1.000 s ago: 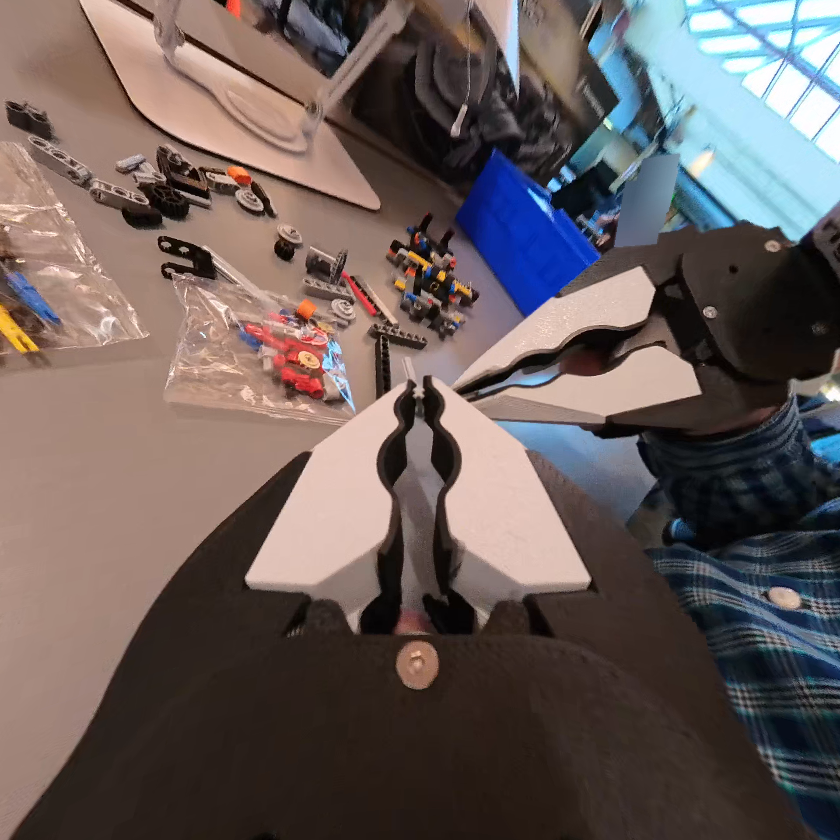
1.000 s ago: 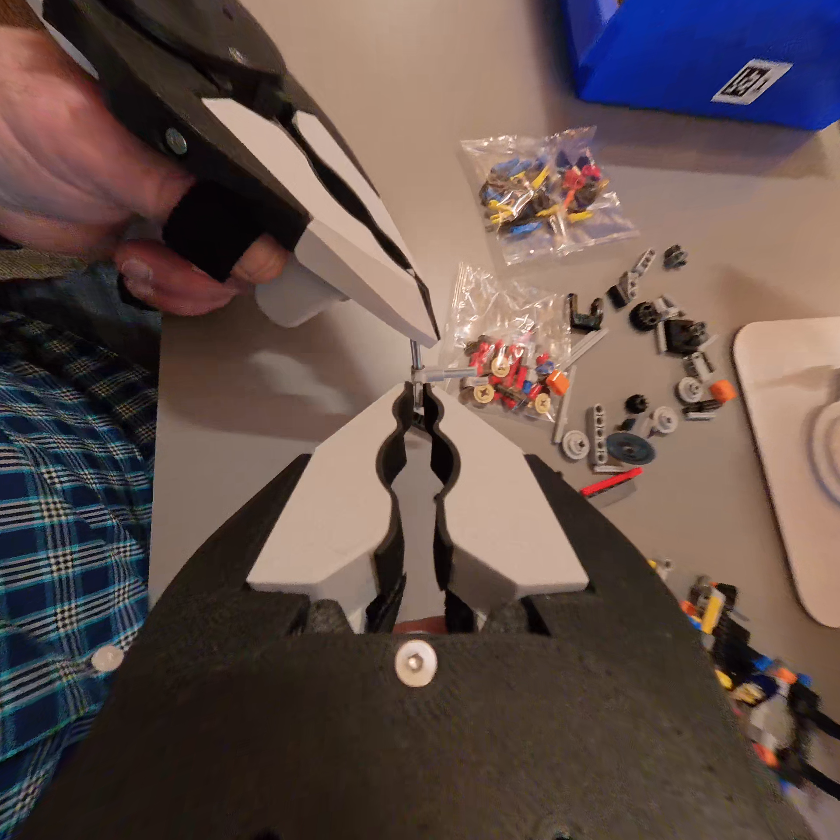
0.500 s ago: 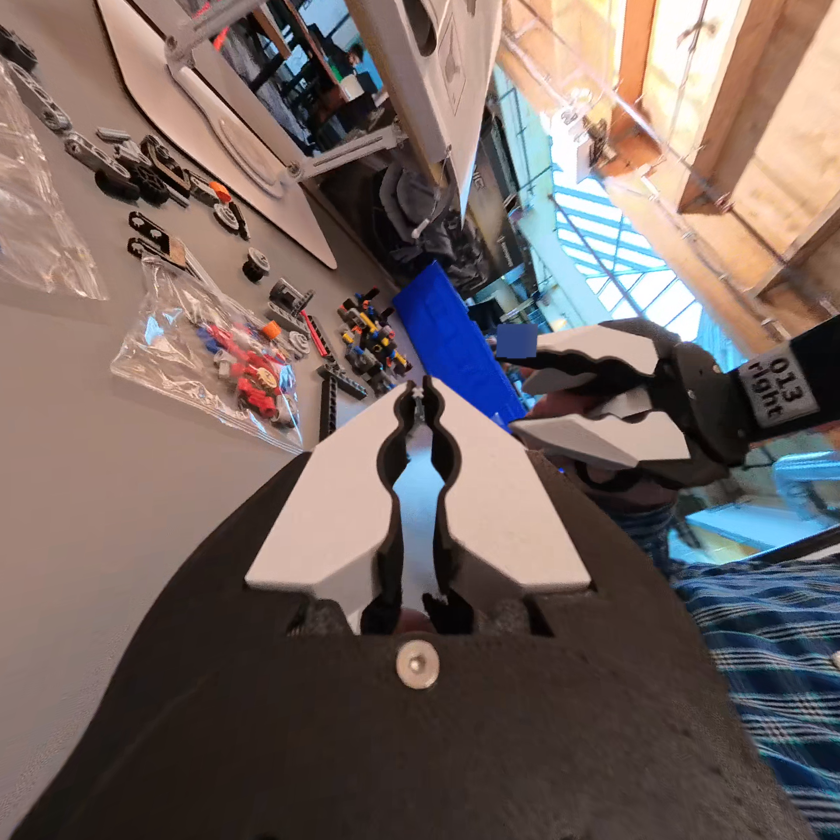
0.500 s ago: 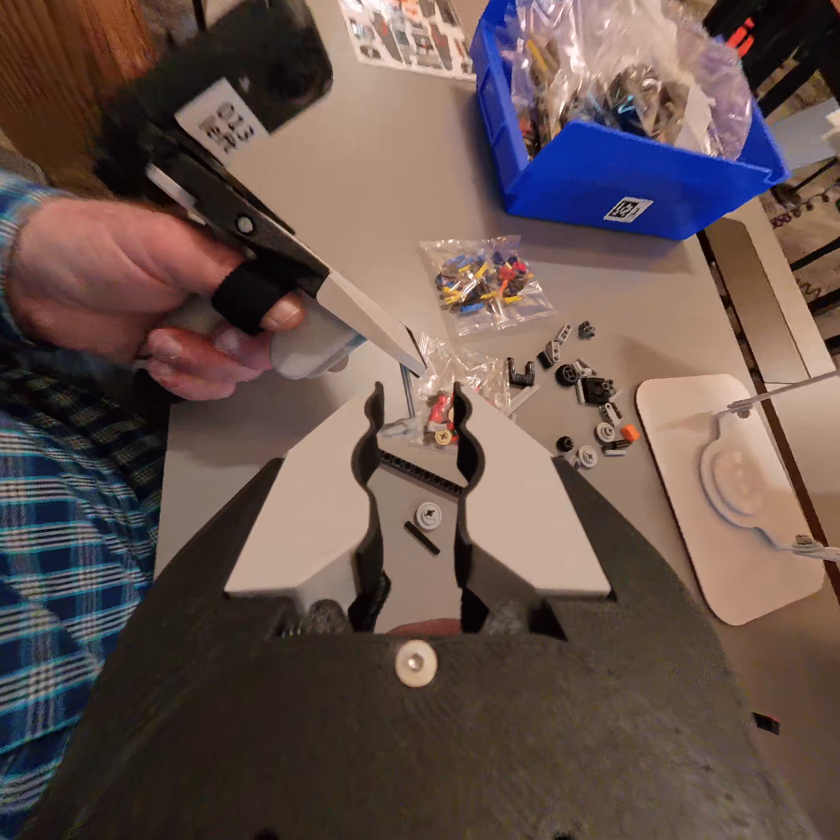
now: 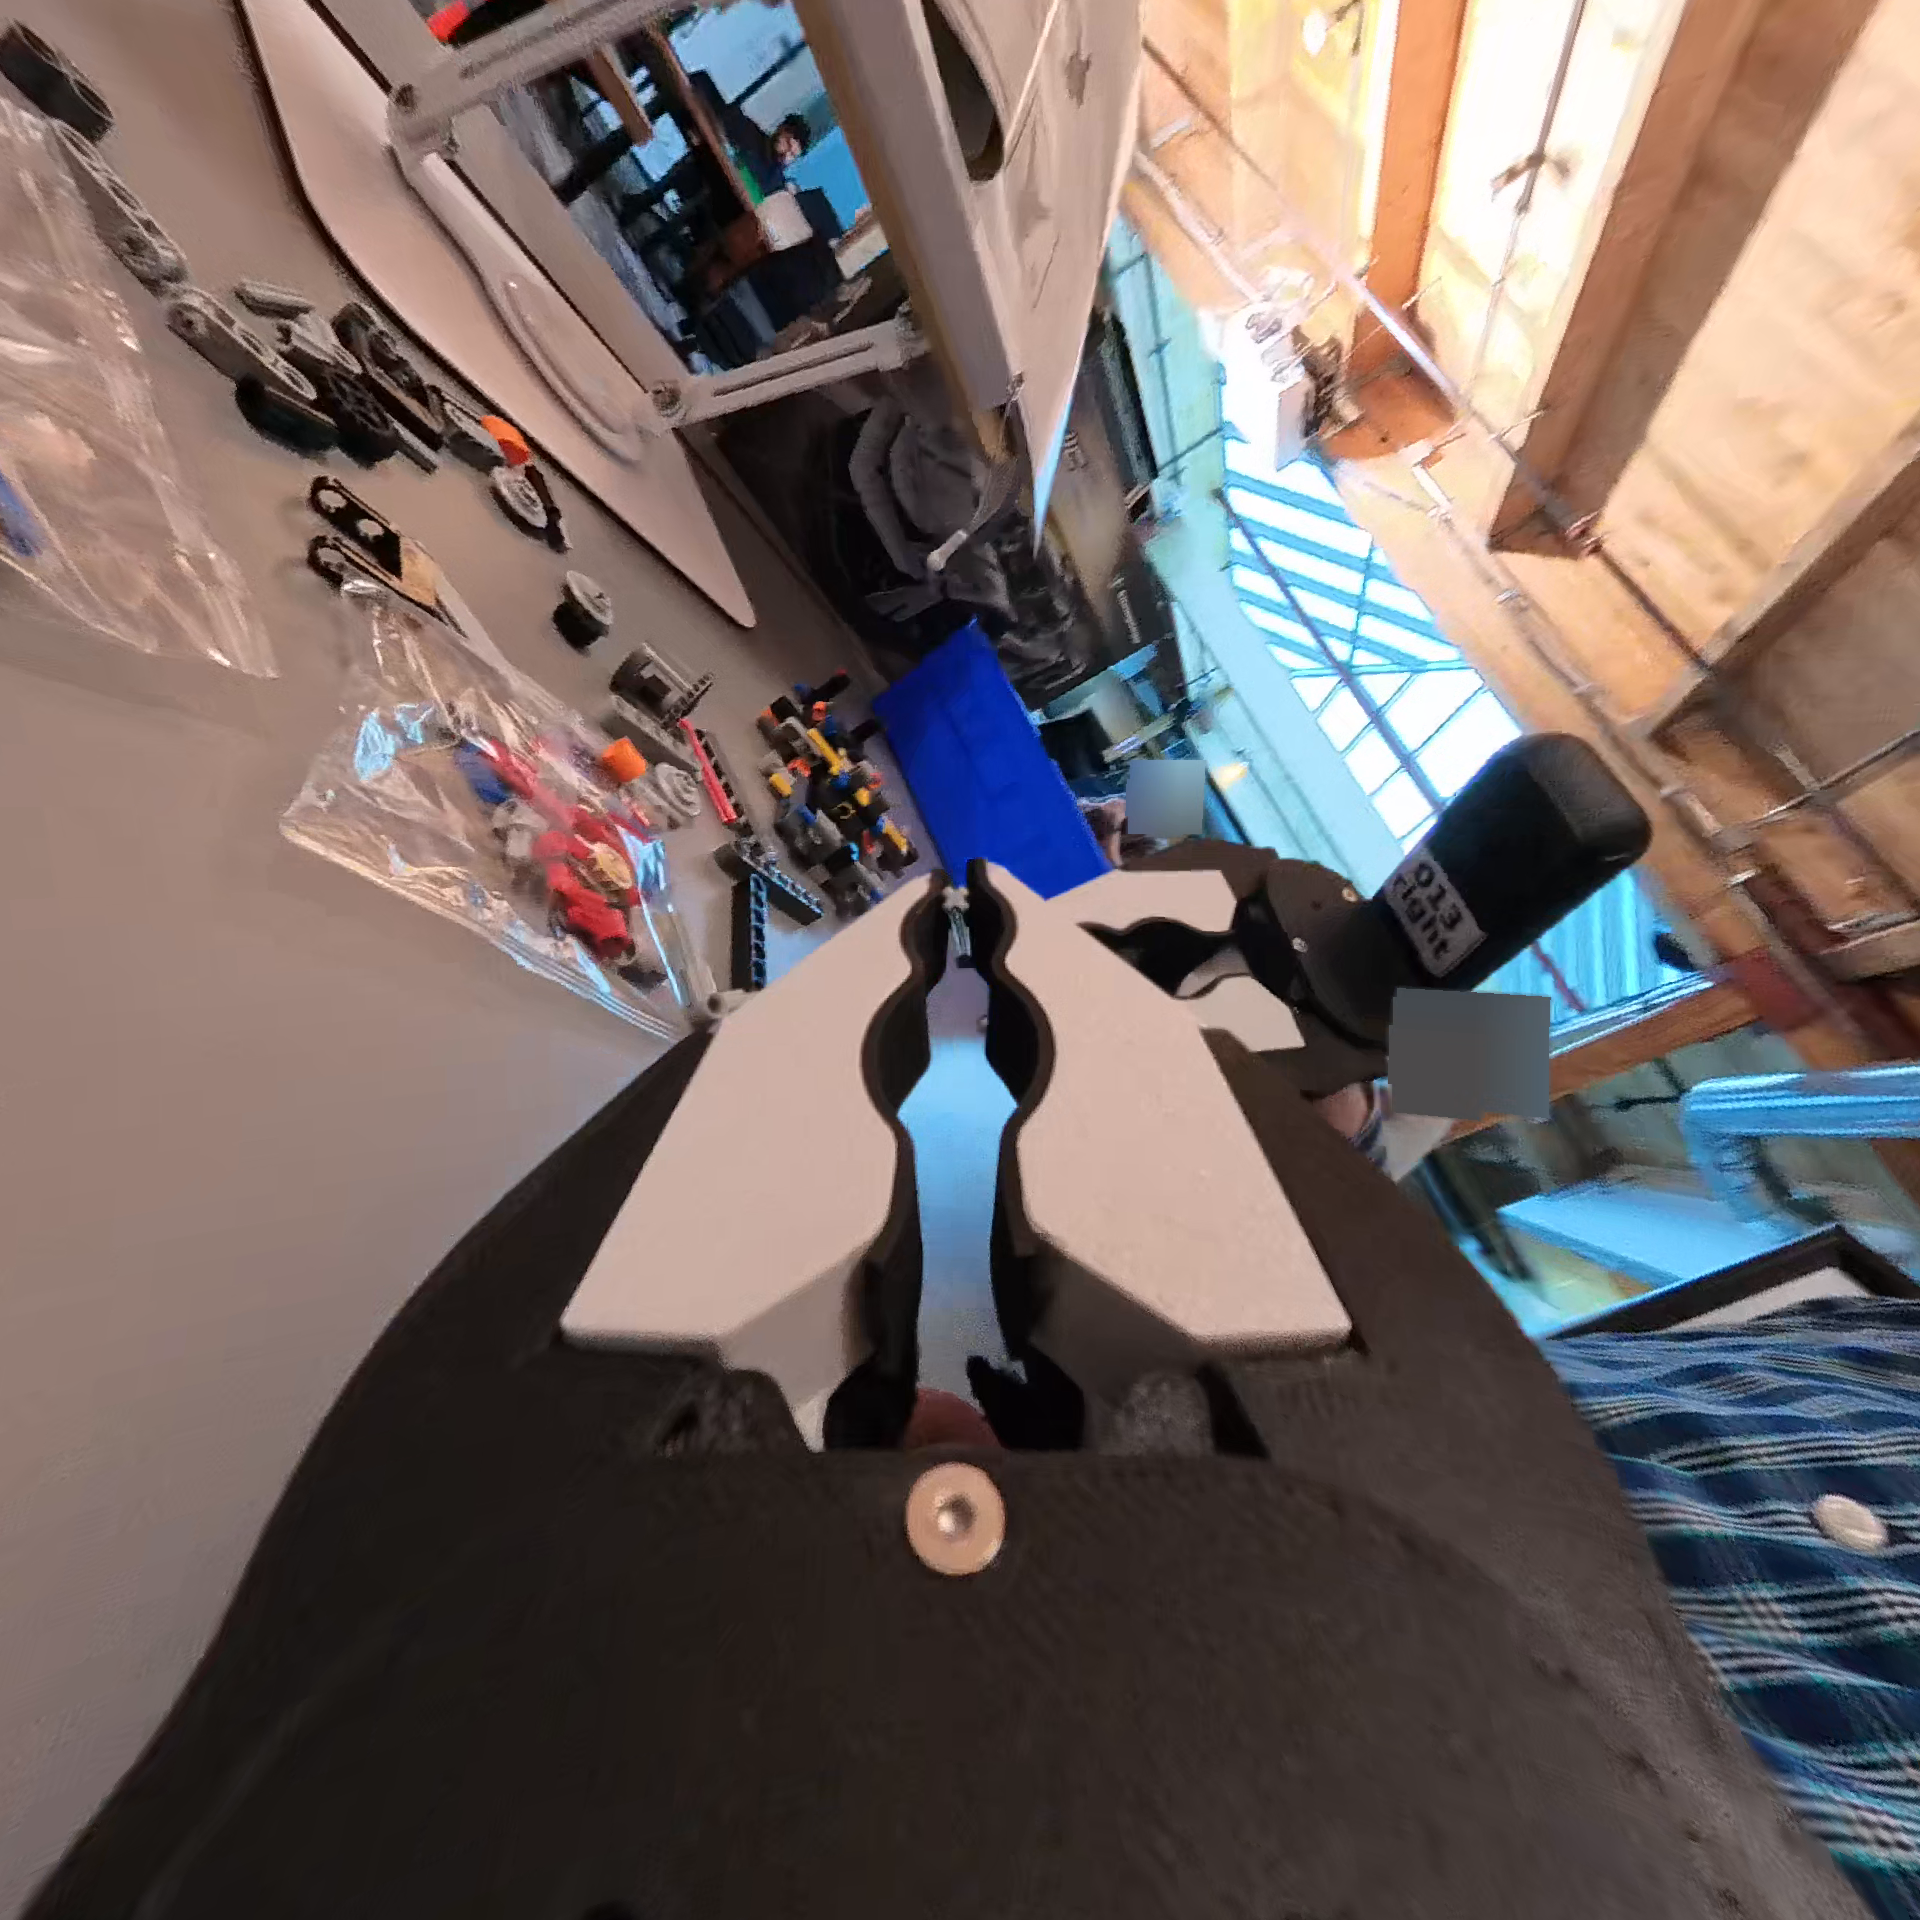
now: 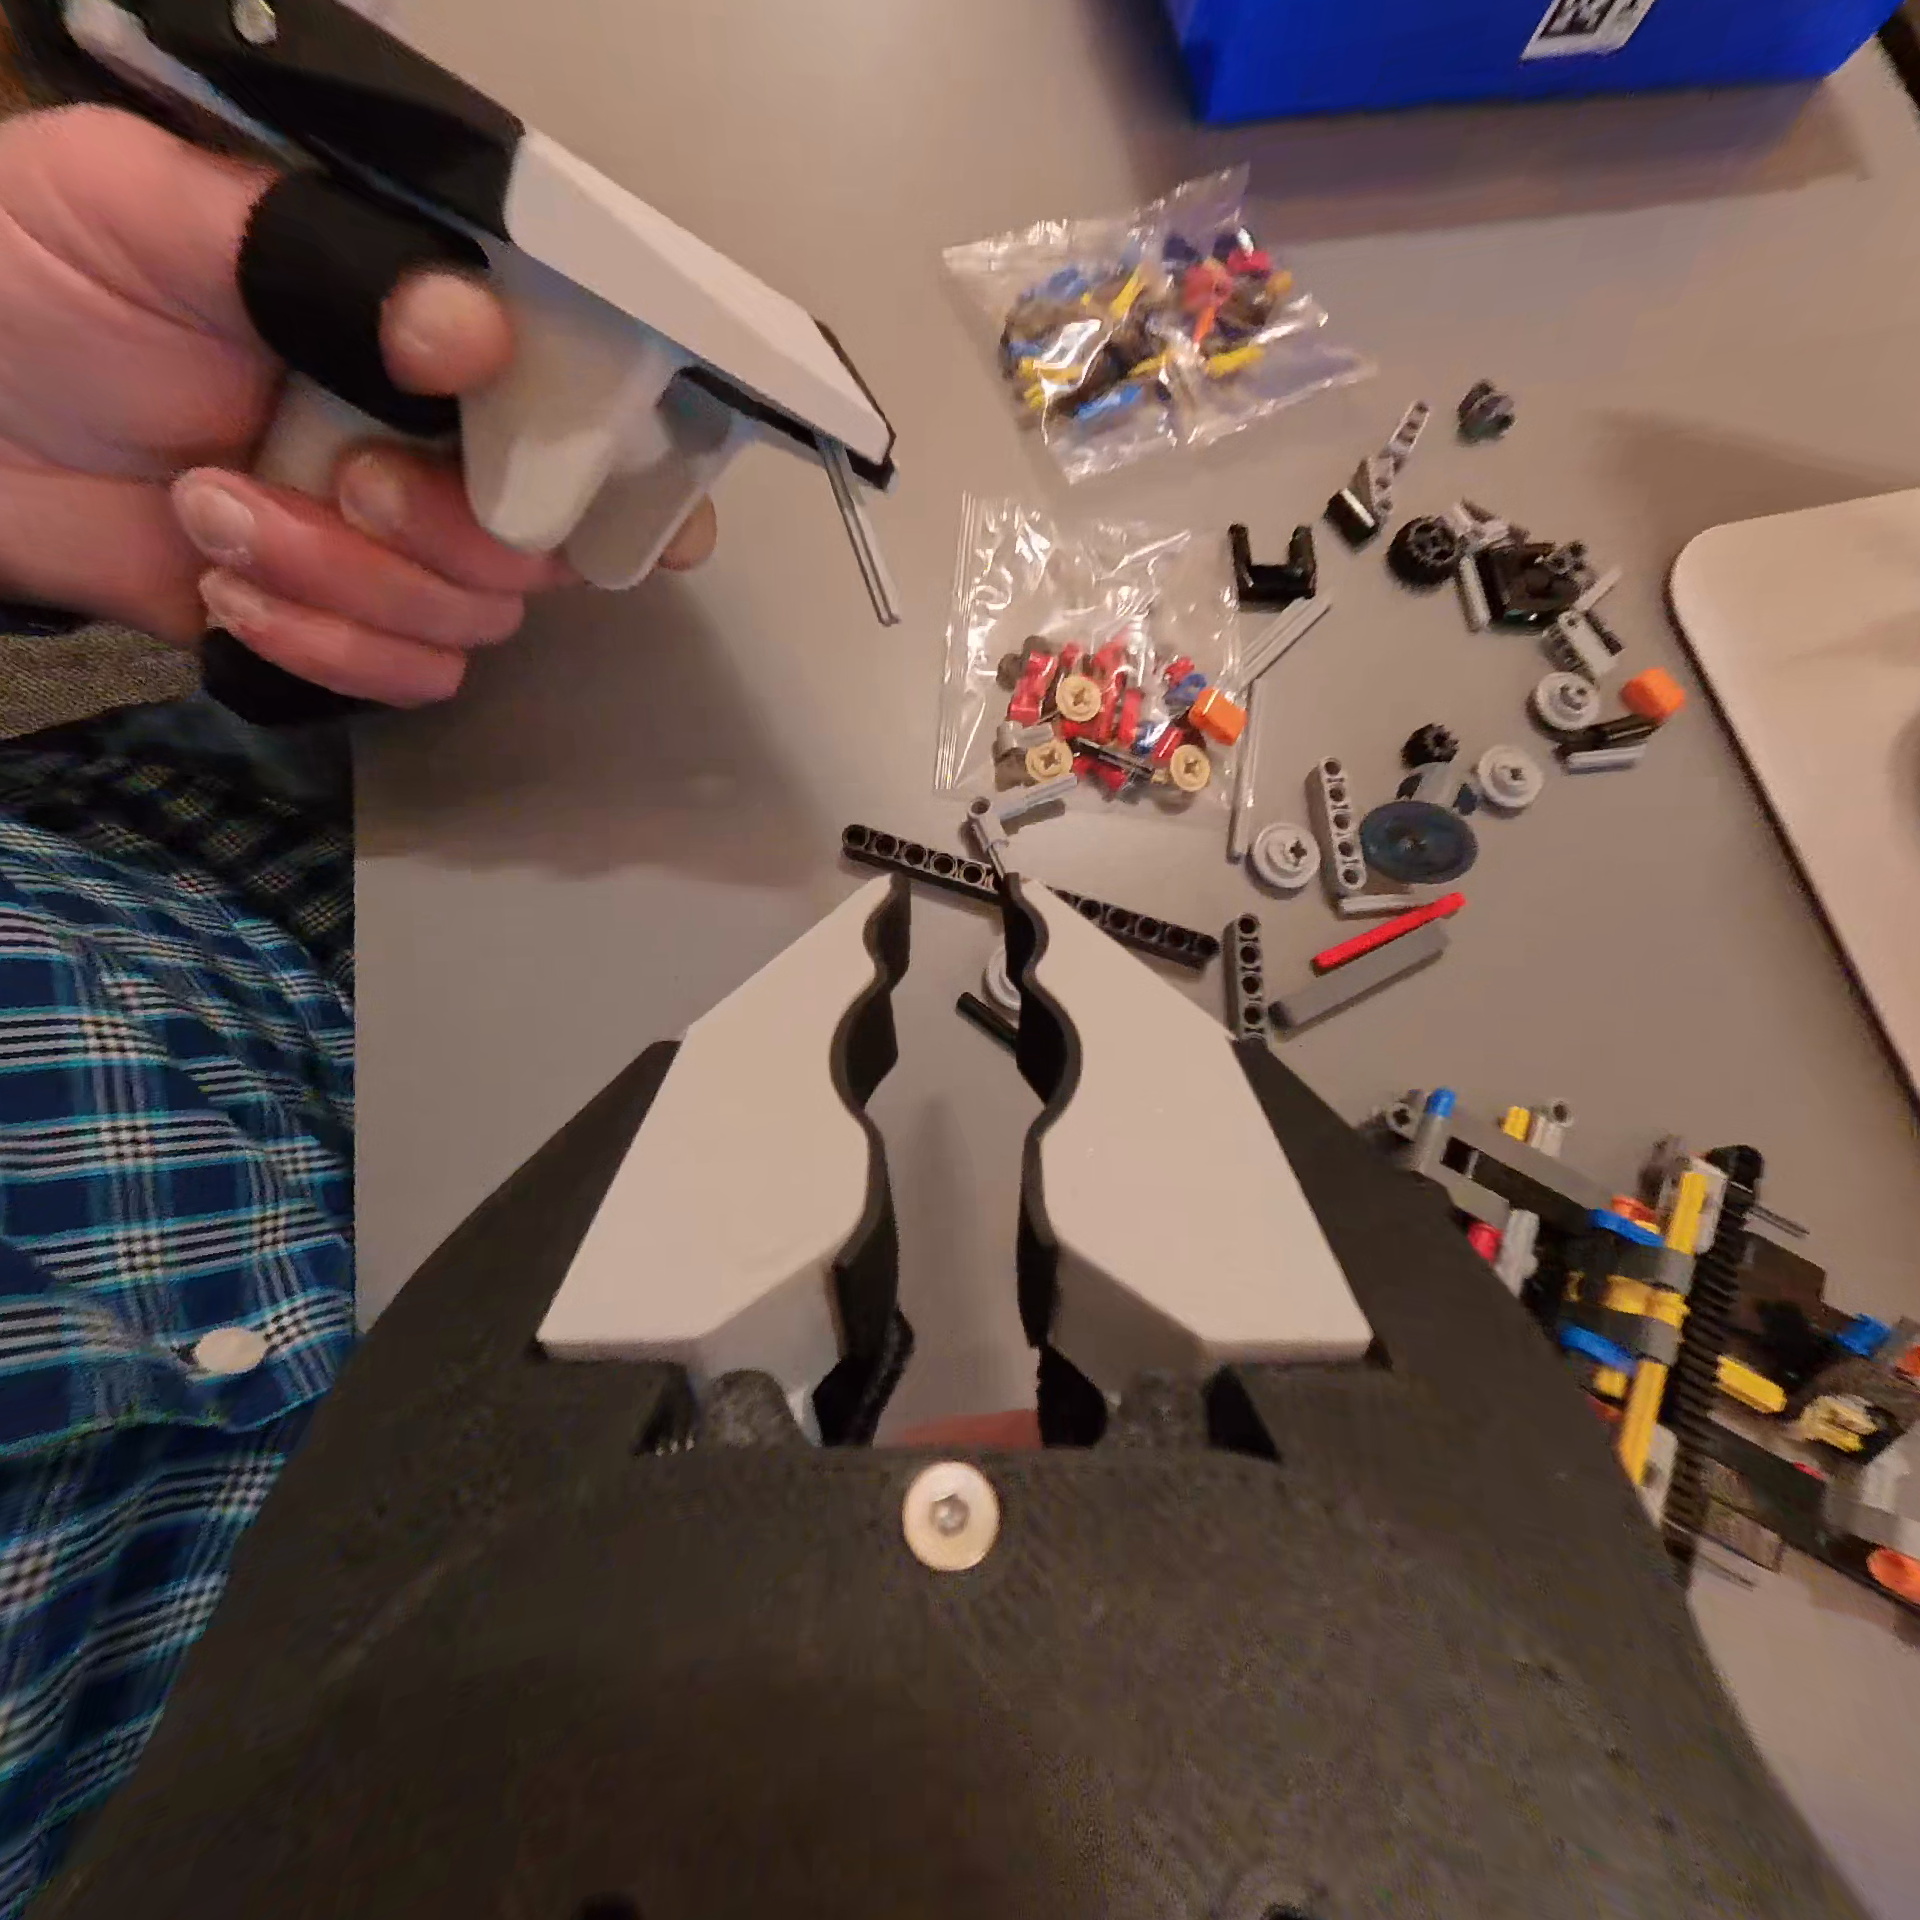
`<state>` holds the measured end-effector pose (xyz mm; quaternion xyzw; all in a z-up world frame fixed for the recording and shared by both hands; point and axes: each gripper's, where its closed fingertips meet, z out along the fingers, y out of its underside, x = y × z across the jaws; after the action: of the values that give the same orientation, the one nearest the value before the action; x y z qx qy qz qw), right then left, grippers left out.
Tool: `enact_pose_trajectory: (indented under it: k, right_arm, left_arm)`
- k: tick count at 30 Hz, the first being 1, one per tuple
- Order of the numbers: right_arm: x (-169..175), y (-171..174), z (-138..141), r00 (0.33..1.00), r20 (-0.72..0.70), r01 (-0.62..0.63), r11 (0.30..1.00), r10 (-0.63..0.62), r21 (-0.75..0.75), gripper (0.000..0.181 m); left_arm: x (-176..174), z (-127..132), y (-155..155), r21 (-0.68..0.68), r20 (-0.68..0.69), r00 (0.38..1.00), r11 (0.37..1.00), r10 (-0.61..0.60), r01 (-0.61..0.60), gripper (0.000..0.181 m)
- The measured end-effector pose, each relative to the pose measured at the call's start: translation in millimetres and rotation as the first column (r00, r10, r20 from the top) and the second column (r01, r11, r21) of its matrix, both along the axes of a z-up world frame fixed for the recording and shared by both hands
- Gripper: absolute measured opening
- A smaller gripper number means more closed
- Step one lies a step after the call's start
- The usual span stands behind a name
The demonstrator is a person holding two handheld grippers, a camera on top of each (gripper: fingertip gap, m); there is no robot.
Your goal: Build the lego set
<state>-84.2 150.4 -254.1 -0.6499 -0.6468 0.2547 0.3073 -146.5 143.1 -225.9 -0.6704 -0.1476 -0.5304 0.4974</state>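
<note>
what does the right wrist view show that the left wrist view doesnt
Only the right wrist view shows the hand gripping the left gripper, the grey axle hanging from its tips, and the bag of yellow and blue parts.

Only the left wrist view shows the room beyond the table, the windows and the right gripper's black handle.

Both show the bag of red parts, the partly built model and the blue bin.

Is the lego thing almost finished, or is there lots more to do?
Lots more. A partly built model sits on the table. The left gripper is shut on a thin grey axle; the right gripper is open and empty. Loose pieces and two unopened bags remain.
</note>
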Motion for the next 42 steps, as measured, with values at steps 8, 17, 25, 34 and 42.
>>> enact_pose_trajectory:
  k: [8, 17, 25, 34, 42]
  right_arm:
    - [-26.6, 11.7, -37.4, 0.996, 0.084, 0.01, 0.996, -0.017, 0.088, 0.01]
    - [-37.5, 17.6, -58.4, 0.987, 0.16, 0.015, 1.0, -0.018, 0.018, 0.006]
    - [-51.2, 2.1, 37.3, 0.935, -0.356, -0.05, 0.99, 0.0, -0.132, 0.006]
    - [-63.5, -14.2, 98.4, 0.706, -0.699, -0.195, 0.918, -0.114, -0.346, 0.005]
    - [-69.7, -19.5, 105.4, 0.642, -0.744, -0.263, 0.859, -0.184, -0.439, 0.004]
  left_arm:
    - [-2.8, -3.5, 0.7, -0.022, -0.016, 1.0, 1.0, 0.021, -0.022, 0.001]
    - [-5.5, -4.8, 1.2, -0.034, 0.0, 1.0, 0.999, 0.031, -0.031, 0.001]
    - [-14.9, 20.3, 0.2, 0.056, 0.238, 0.971, 0.997, 0.037, -0.052, 0.001]
    - [-25.5, 66.7, -4.1, 0.221, 0.494, 0.869, 0.967, -0.001, -0.124, 0.001]
    - [-26.5, 76.3, -8.7, 0.264, 0.552, 0.833, 0.955, -0.034, -0.135, 0.0]
